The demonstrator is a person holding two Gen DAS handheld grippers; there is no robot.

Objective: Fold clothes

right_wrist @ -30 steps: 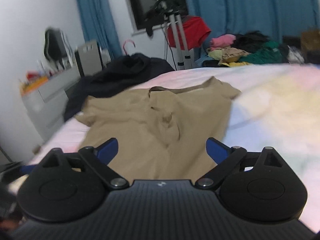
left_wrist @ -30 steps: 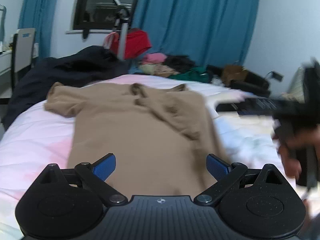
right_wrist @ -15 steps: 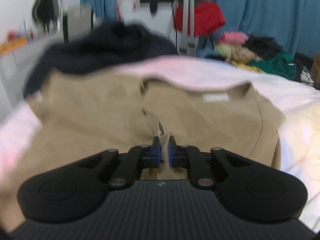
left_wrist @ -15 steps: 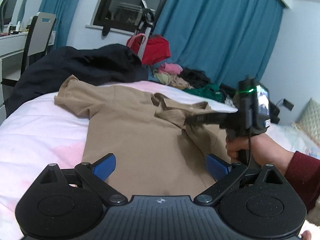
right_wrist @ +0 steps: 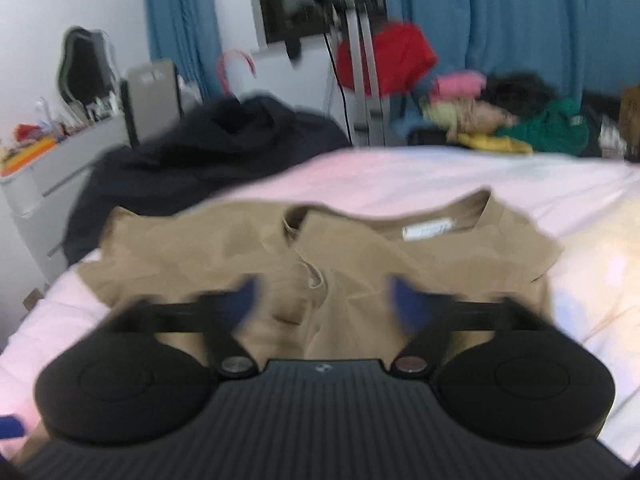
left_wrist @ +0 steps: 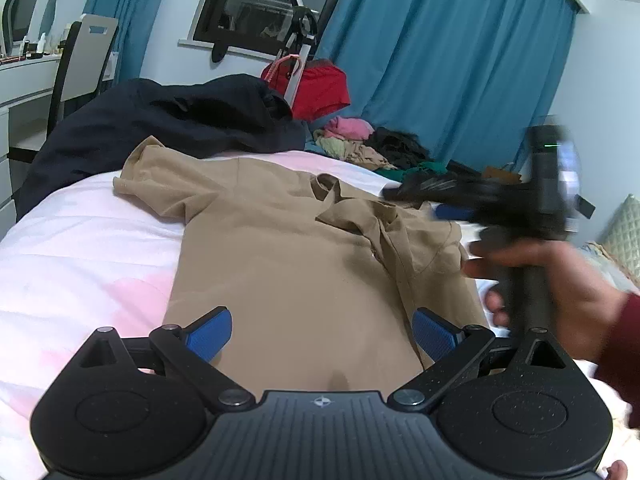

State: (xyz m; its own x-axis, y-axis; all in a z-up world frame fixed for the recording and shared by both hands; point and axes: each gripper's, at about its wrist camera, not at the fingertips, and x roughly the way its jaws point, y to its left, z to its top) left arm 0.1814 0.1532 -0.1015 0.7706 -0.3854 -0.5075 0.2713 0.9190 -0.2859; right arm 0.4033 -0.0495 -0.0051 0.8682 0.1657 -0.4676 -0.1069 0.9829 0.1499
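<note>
One tan shirt (left_wrist: 288, 272) lies spread on the bed (left_wrist: 80, 248). One sleeve sticks out to the far left. The right side is folded over toward the middle, and a white tag (right_wrist: 428, 231) shows by the collar.

There are two hand-held grippers. The left hand-held gripper (left_wrist: 322, 334) is wide, with nothing between its blue pads, low over the near hem. The right hand-held gripper (right_wrist: 324, 304) is wide too; its jaws have just been opening, and nothing is between them. It sits over the folded cloth, just right of the collar. A hand (left_wrist: 552, 280) in a dark red sleeve holds it.

Past the shirt, on the far left, is one dark heap (left_wrist: 168, 120). One red cloth (left_wrist: 320, 92) hangs on a metal stand. A pile of mixed clothes (left_wrist: 360, 140) lies at the far side, in front of blue curtains (left_wrist: 440, 60). One chair (left_wrist: 84, 60) stands by a counter (left_wrist: 28, 76) on the left.

The right hand-held gripper is blurry in both views. It hides part of the right sleeve.
</note>
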